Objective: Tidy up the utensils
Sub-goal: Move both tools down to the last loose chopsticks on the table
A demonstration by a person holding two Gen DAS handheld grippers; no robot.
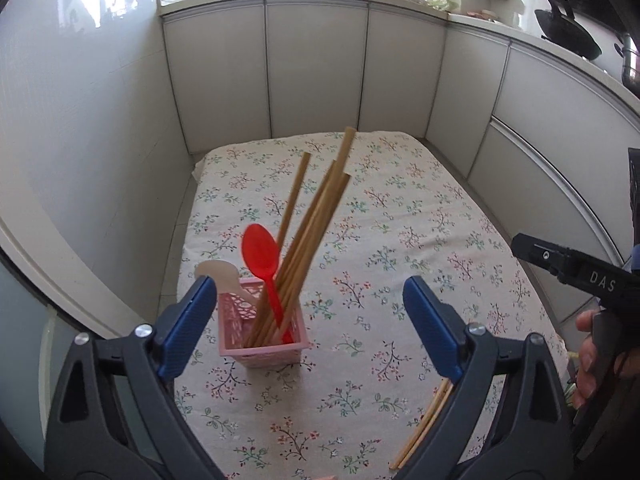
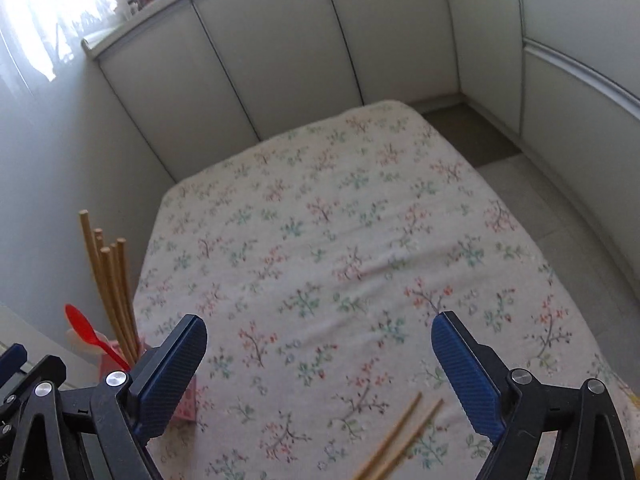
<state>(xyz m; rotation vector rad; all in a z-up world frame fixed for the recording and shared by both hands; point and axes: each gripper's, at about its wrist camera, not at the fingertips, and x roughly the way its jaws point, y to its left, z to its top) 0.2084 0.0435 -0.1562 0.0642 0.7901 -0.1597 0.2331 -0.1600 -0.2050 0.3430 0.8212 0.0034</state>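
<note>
A pink slotted basket (image 1: pixel 262 334) stands on the floral tablecloth (image 1: pixel 360 240). It holds several wooden chopsticks (image 1: pixel 316 220), a red spoon (image 1: pixel 262 256) and a white spoon (image 1: pixel 218 274). My left gripper (image 1: pixel 310 300) is open and empty, just above and in front of the basket. Two loose chopsticks (image 1: pixel 424 428) lie on the cloth at the near right, partly behind the right finger. My right gripper (image 2: pixel 320 344) is open and empty above the cloth, with those loose chopsticks (image 2: pixel 400 436) lying just below it. The basket's chopsticks (image 2: pixel 112 292) and red spoon (image 2: pixel 90 332) show at its left.
The table stands in a corner of white kitchen cabinets (image 1: pixel 316 68). The counter above carries jars, bottles and a black wok (image 1: pixel 568 34). The right gripper's black body (image 1: pixel 576 272) and the person's hand (image 1: pixel 590 360) are at the table's right edge. Tiled floor (image 2: pixel 532 184) lies to the right.
</note>
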